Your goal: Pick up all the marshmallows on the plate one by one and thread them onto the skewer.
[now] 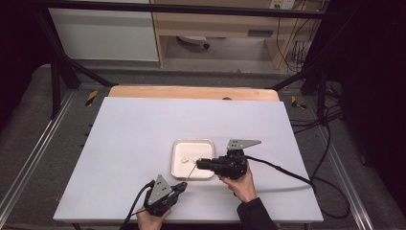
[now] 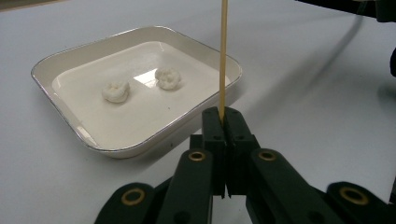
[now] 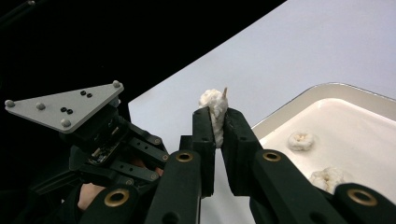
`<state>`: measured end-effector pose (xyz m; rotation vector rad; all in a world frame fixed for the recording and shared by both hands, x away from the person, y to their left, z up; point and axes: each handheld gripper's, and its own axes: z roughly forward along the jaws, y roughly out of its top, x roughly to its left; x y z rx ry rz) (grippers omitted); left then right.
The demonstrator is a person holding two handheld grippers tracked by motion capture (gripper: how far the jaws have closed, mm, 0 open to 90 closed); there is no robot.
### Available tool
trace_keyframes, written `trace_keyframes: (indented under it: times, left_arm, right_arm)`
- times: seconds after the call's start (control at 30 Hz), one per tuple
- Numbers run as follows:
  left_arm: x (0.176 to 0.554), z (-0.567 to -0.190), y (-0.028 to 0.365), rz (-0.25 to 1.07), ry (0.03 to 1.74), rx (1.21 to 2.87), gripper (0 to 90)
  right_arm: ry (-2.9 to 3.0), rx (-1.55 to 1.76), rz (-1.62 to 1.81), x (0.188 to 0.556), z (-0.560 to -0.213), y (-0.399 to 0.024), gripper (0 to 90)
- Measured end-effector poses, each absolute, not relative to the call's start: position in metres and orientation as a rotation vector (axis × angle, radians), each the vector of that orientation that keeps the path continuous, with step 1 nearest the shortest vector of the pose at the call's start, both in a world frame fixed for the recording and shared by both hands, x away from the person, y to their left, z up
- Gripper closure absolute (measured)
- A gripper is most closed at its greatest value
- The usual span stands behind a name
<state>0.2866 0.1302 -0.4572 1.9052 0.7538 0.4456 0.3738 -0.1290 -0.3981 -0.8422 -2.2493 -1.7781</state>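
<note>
From the high view, a white dish (image 1: 193, 158) sits on the table (image 1: 143, 139) a little toward the near edge and right of the middle. The left gripper (image 1: 181, 186) lies close to the near edge, just off the dish's near-left corner, with a thin wooden skewer (image 1: 190, 172) slanting up from it toward the right gripper (image 1: 199, 163), which reaches in over the dish's right side. Two small white pieces in the dish read as pale dots here, and what the fingers grip is too small to tell.

The left gripper view settles it for that hand: its fingers (image 2: 215, 135) are closed all the way on the skewer (image 2: 223, 60), which rises straight up out of the top of the picture. Beyond them the dish (image 2: 70, 63) holds two ring-shaped marshmallow-like pieces (image 2: 116, 91) lying side by side near its middle, apart from each other.

The right gripper view shows what the others leave out: its fingers (image 3: 203, 135) are pressed in on a third white piece (image 3: 215, 109), squeezed between the pads, with the pointed skewer tip (image 3: 225, 92) poking out beside the top of it. The left gripper (image 3: 112, 144) with its grey plate stands behind to the left, a hand beneath it. The dish (image 3: 299, 100) lies to the right with the two loose pieces (image 3: 300, 140) in it.
</note>
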Motion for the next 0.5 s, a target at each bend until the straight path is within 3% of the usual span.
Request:
trace_keyframes:
  times: [0.5]
  left_arm:
    - [0.2869, -0.4576, 0.1288, 0.450, 0.752, 1.917, 88.9]
  right_arm:
    - [-2.239, -0.848, -1.755, 0.3727, -0.4030, -0.1285, 85.4]
